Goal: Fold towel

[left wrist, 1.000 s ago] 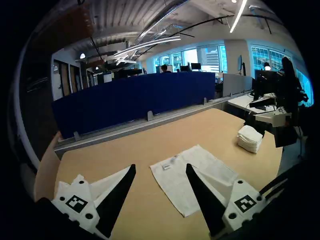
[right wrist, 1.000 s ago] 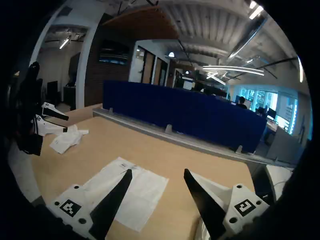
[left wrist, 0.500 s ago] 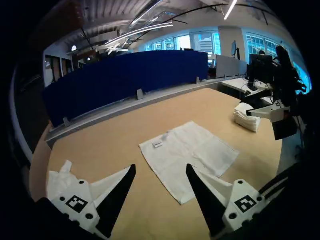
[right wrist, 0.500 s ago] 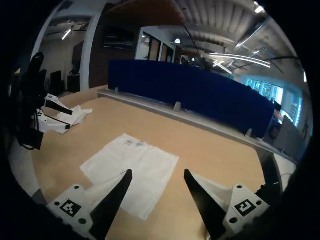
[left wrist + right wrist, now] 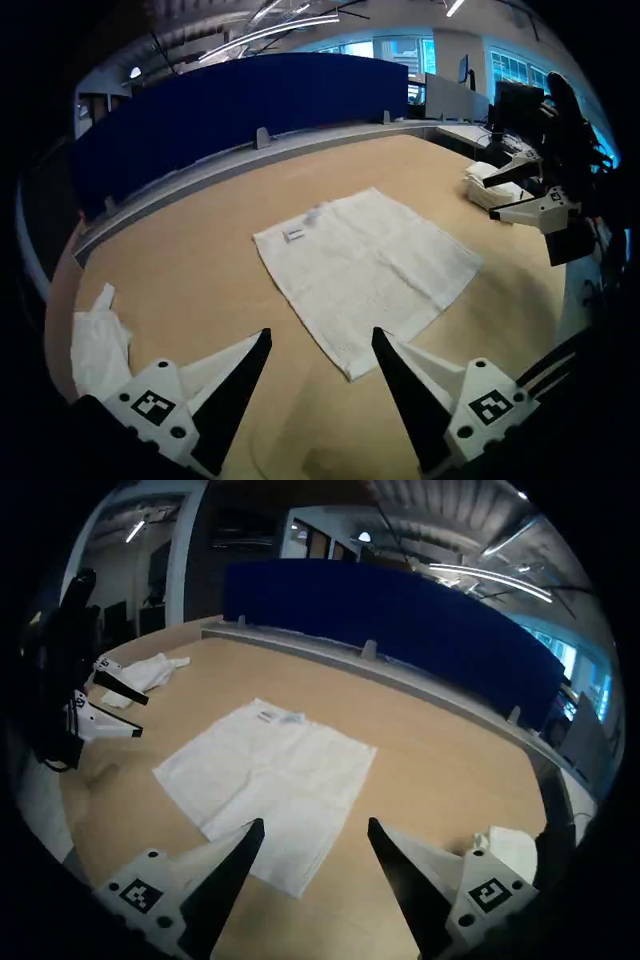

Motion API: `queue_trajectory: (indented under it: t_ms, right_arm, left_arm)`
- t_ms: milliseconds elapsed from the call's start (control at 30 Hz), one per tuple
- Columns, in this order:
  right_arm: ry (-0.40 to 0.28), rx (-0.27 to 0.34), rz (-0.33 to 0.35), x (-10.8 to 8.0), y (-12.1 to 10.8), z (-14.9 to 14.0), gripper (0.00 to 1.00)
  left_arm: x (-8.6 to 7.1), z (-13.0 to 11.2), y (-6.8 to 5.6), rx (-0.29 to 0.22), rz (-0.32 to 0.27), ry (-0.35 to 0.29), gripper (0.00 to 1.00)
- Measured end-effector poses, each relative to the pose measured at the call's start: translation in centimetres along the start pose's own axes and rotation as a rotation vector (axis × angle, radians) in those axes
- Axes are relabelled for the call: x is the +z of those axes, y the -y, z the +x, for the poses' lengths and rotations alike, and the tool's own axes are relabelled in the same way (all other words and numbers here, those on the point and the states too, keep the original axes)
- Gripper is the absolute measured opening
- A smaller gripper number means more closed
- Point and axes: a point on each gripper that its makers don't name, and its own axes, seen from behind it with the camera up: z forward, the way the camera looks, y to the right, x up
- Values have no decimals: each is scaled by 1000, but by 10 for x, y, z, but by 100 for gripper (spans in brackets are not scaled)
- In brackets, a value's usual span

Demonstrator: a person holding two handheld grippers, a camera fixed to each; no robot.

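A white towel [image 5: 364, 268] lies spread flat on the wooden table [image 5: 200, 256], a small tag near its far corner. My left gripper [image 5: 320, 340] hovers open just above the towel's near corner, nothing between its fingers. From the other side, the towel [image 5: 268, 772] lies ahead of my right gripper [image 5: 314, 828], which is open over its near edge. The right gripper [image 5: 500, 188] also shows at the right of the left gripper view, open. The left gripper [image 5: 128, 714] shows at the left of the right gripper view, open.
A stack of folded white towels [image 5: 488, 182] sits at the table's right end, also by my right gripper [image 5: 512, 848]. A crumpled white towel [image 5: 96, 348] lies at the left end [image 5: 144, 676]. A blue partition [image 5: 240, 96] runs along the far edge.
Both grippers have tilted down and come closer to the table, so the towel now shows fully ahead of them. Both stay open.
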Motion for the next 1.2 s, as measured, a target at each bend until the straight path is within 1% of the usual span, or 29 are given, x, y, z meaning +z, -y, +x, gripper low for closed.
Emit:
queue_trajectory:
  t_ms: [167,467,600,767,1000,1133,1200]
  right_arm:
    - [37,1,14,9,4,-18,100]
    - [102,1,31,19,8,-47,100]
    - [129,9,39,20,9,-58,100]
    - [159,16,52,19,10,-71,99]
    - [175,14,61,21,11,-79,99]
    - [186,14,67,22,13,-82,96]
    - [193,17,71,22,14,-85,93]
  left_arm:
    - [12,-18,-6,7,-18,42,93]
    - [27,-40,-15,13,-56,103,93]
    - [29,-48,-20,10,-78,133,93]
    - [34,-57,-24,4,-95,164,93]
    - [36,-63,-27,7,-107,200,93]
    - [38,-67,-28,11,-107,217,93]
    - [39,-68,-29,11,-106,227,93]
